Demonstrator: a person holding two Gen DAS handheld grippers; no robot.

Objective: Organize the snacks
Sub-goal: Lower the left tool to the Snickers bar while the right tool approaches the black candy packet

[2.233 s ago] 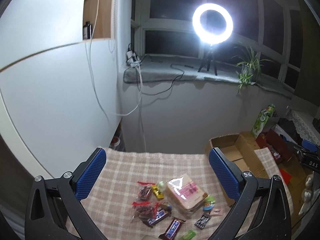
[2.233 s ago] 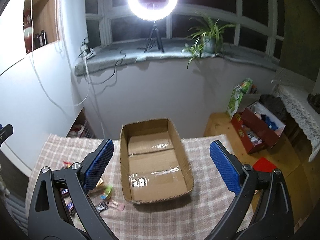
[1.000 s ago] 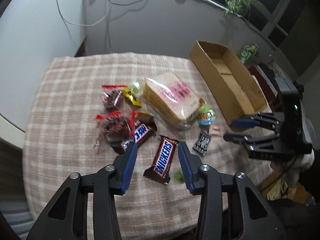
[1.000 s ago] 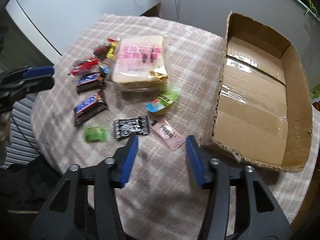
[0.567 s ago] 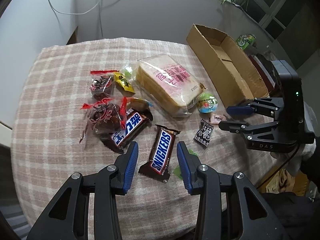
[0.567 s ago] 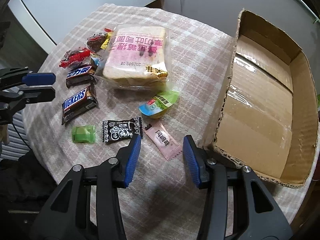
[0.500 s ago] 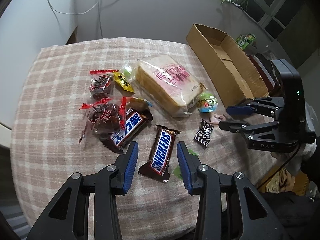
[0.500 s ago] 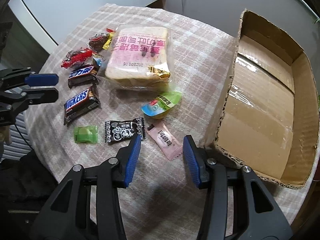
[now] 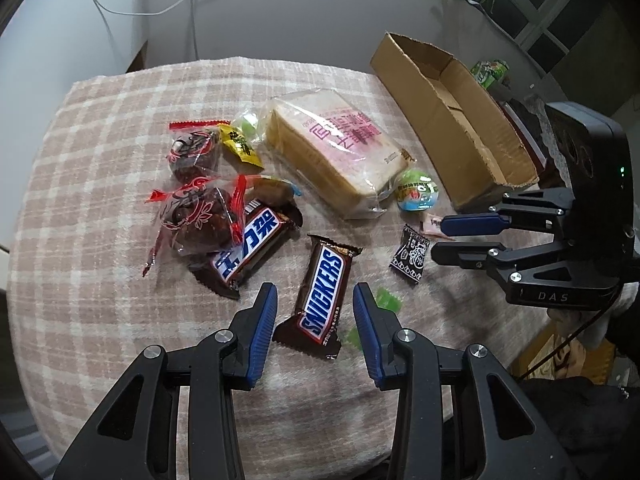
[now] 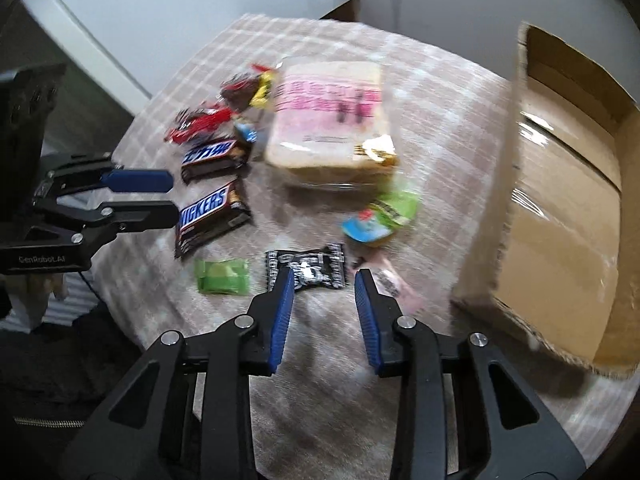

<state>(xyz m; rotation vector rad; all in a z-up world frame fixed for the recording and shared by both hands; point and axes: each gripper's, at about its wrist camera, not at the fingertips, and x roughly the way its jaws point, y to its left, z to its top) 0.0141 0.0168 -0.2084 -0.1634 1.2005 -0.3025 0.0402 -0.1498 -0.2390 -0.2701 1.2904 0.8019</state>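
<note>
A Snickers bar (image 9: 324,296) lies on the checked cloth (image 9: 100,160) between the fingers of my left gripper (image 9: 315,296). The jaws stand open, a gap on each side of the bar. My right gripper (image 10: 324,280) hovers low over a small black packet (image 10: 306,270) and a pink sachet (image 10: 390,280). Its jaws are closing and the pads press on nothing. An open, empty cardboard box (image 10: 560,200) sits to its right. The left wrist view shows the right gripper (image 9: 442,237) by the black packet (image 9: 412,258). The right wrist view shows the left gripper (image 10: 173,196) at the Snickers bar (image 10: 212,216).
A bagged loaf of sliced bread (image 9: 336,148) lies mid-table, a green-lidded cup (image 9: 418,190) beside it. A second chocolate bar (image 9: 250,248), red-wrapped sweets (image 9: 196,216) and a yellow candy (image 9: 240,146) cluster at the left. A green candy (image 9: 386,300) lies by my left gripper's right finger.
My left gripper has sunk closer over the Snickers bar. The right gripper's jaws have narrowed and it has shifted left, from over the pink sachet towards the black packet.
</note>
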